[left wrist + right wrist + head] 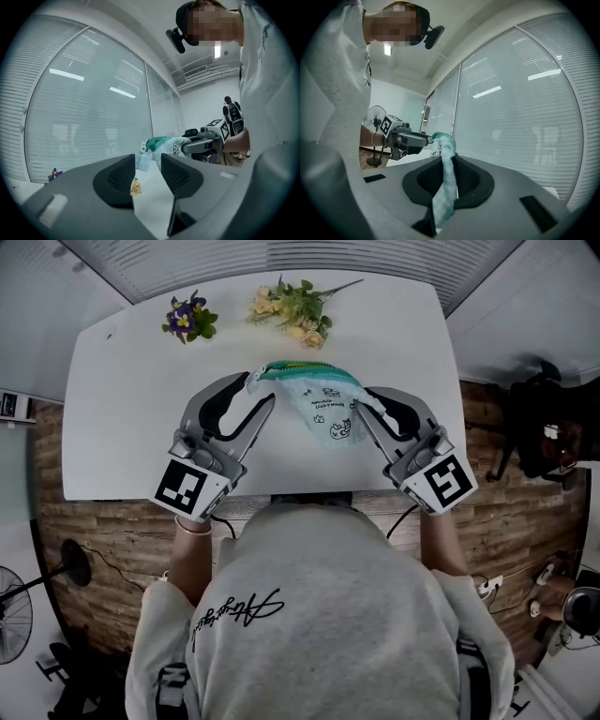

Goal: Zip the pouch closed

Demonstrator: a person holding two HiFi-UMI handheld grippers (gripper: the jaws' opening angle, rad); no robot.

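Near edge: a grey sweatshirt [319, 615] is seen at 6 o'clock of the table [122, 427].
Left side: the left gripper [260, 388] is held level with its jaws partly closed. A pale tab [143, 161] at the pouch's end is seen between the tips and is judged to be pinched, since that end is carried high.
Right side: the right gripper [362, 399] is closed almost fully, and a strip of the mint fabric is clamped flat between its pads.
Pouch, place: the pouch [323, 413] is held between the two grippers over the middle of the table, at 12 o'clock of the person. It appears to be raised off the surface.
Pouch, axis: the long axis runs from 9 to 3 o'clock. The teal zipper [300, 371] lies along the edge facing 12 o'clock, and the printed body sags toward 6 o'clock.
Zipper state: how far it is done up cannot be told. No slider is made out, and it cannot be told whether the tab is its pull.
Step in hand: the pouch is judged to be gripped at both ends and stretched for zipping.
Next move: one end would need to be kept anchored and the teeth kept taut and straight. The slider would then be drawn along the long axis.
Far table: purple flowers [190, 318] lie at 11 o'clock of the pouch and a yellow bouquet [295, 307] at 12 o'clock, both well apart from it.
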